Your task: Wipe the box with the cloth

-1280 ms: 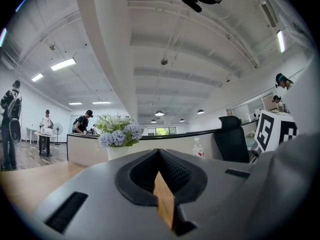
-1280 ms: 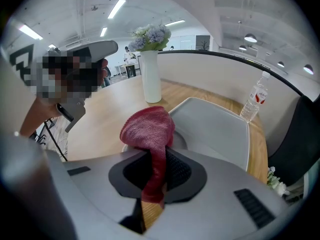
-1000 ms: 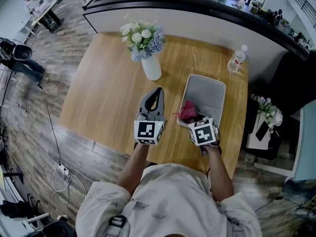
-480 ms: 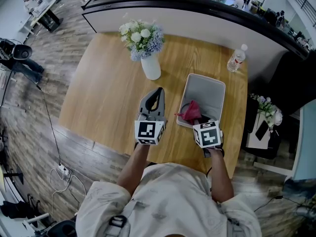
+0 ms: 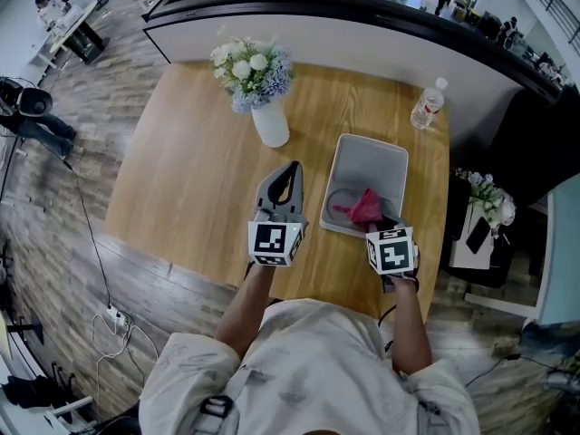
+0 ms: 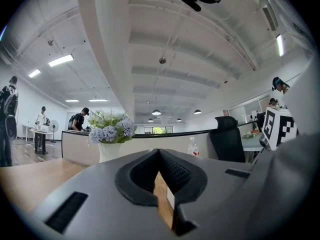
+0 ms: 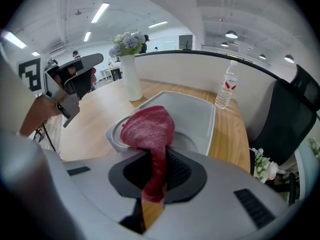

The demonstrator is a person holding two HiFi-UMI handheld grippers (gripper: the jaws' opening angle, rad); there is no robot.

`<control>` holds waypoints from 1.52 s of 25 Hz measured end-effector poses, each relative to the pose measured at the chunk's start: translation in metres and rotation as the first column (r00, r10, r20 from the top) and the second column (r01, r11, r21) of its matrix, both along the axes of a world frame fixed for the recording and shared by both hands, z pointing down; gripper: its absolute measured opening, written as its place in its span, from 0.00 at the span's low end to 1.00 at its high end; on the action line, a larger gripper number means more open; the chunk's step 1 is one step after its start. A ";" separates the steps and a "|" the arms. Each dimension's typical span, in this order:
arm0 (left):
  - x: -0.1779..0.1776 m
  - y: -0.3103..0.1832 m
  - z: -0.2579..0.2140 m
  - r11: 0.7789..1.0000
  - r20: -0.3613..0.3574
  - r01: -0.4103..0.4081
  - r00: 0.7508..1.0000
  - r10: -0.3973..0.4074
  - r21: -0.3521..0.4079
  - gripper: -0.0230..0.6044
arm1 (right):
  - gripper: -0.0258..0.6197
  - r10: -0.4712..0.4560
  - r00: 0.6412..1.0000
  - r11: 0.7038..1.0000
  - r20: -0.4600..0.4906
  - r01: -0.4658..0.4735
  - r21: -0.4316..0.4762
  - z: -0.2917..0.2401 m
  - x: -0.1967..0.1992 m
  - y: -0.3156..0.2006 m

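A grey open box (image 5: 373,157) lies on the wooden table (image 5: 190,170); in the right gripper view the box (image 7: 192,115) stretches ahead of the jaws. A dark red cloth (image 5: 366,207) rests over the box's near end, and my right gripper (image 5: 381,222) is shut on the cloth (image 7: 150,129), which bunches just past the jaws. My left gripper (image 5: 288,172) is held above the table, left of the box, shut with nothing in it. In its own view the left gripper (image 6: 159,156) points level across the room.
A white vase of flowers (image 5: 256,84) stands on the table beyond the left gripper. A water bottle (image 5: 427,105) stands at the far right corner. A curved counter (image 5: 362,25) runs behind the table, and a black chair (image 7: 287,129) is at its right.
The right gripper has carried the cloth to the right along the box's near end. The left gripper has stayed where it was.
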State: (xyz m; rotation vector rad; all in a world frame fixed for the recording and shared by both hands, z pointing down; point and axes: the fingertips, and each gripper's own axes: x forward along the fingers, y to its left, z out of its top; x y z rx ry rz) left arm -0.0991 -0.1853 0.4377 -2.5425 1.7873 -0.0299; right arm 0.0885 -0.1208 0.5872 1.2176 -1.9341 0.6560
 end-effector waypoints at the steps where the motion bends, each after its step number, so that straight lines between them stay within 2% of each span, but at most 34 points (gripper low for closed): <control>1: 0.000 0.000 0.000 1.000 0.000 -0.001 1.000 0.001 0.000 0.05 | 0.14 0.006 1.000 1.000 -0.001 -0.006 -0.001 0.000 0.003 0.000; 13: 0.002 0.000 0.001 1.000 -0.001 -0.004 1.000 0.004 0.001 0.05 | 0.14 0.075 0.997 0.997 -0.010 -0.075 -0.006 -0.001 0.038 0.002; 19: 0.003 0.001 0.001 1.000 -0.003 -0.003 1.000 0.003 -0.001 0.05 | 0.14 0.126 0.986 0.992 -0.111 -0.127 -0.008 0.004 0.075 0.011; 21: 0.005 0.000 0.003 1.000 -0.003 -0.008 1.000 0.008 -0.003 0.05 | 0.14 0.145 0.983 0.989 -0.108 -0.148 -0.024 0.010 0.083 0.015; 29: 0.012 -0.003 0.005 1.000 0.001 -0.019 1.000 0.019 -0.009 0.05 | 0.14 0.151 0.982 0.988 -0.116 -0.155 -0.025 0.014 0.085 0.016; 38: 0.015 -0.005 0.002 1.000 0.007 -0.023 1.000 0.023 -0.003 0.05 | 0.14 0.147 0.987 0.988 -0.072 -0.149 -0.028 0.012 0.085 0.016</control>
